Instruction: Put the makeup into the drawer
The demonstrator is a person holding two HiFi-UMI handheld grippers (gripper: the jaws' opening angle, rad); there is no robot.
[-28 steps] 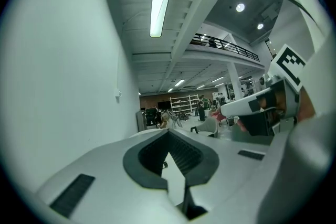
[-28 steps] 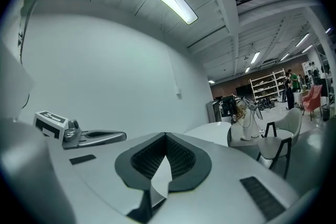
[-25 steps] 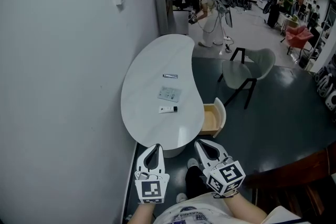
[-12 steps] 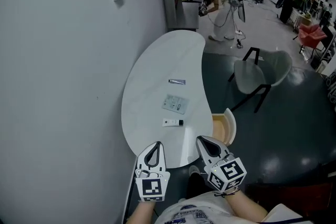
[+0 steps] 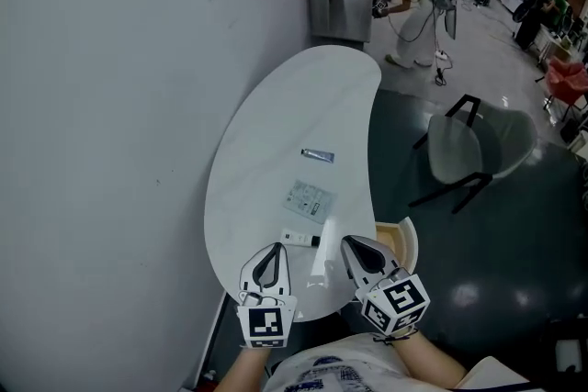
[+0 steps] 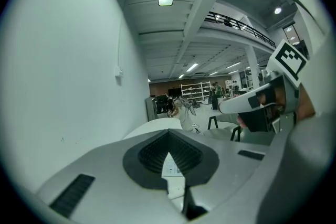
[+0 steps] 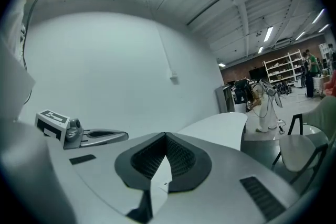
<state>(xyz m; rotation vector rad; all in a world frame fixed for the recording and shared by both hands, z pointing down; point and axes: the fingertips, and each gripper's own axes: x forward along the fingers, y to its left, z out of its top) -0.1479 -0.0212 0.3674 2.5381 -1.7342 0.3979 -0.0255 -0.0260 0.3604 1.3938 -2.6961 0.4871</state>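
The left gripper [image 5: 272,247] and right gripper [image 5: 348,241], jaws together and empty, are nearing the table [image 5: 276,128]; makeup [image 5: 297,238] just ahead is awaiting the open drawer [image 5: 392,240].

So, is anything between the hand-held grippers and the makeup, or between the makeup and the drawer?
Nothing visible. The white tube, flat packet and small tube lie apart on the table beyond the left hand-held gripper and right hand-held gripper; the open drawer beside them is unobstructed.
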